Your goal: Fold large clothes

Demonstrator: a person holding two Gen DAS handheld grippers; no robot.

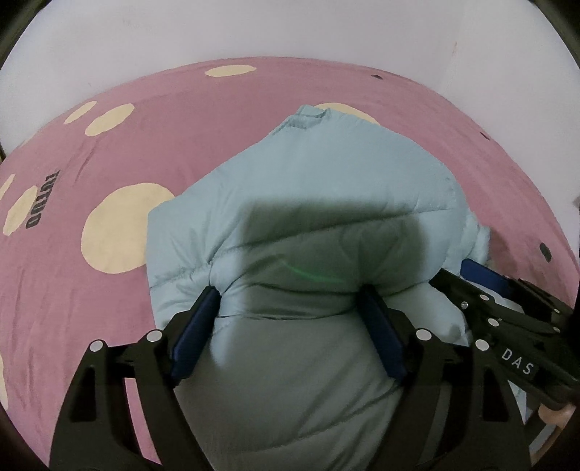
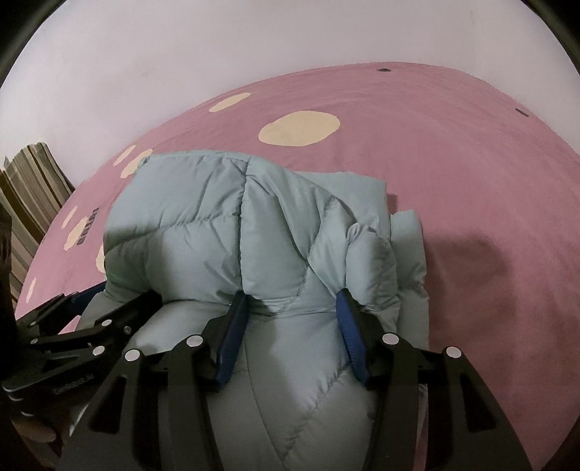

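A pale blue puffer jacket (image 1: 308, 203) lies bunched on the pink bedspread (image 1: 90, 297) with cream spots, its collar end toward the white wall (image 1: 253, 29). At the jacket's near edge, the left gripper (image 1: 290, 319) has a thick fold between its 2 blue pads, pressing in. Just beside it, the right gripper (image 2: 290, 322) clamps another fold.

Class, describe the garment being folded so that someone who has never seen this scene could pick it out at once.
Start at the bed, covered by a pink sheet with big cream dots. In the middle, nearest the cameras, lies a pale blue quilted puffer jacket, bunched up, with the left gripper and right gripper each straddling a puffy fold. It is the only padded, stitched thing on the flat sheet.
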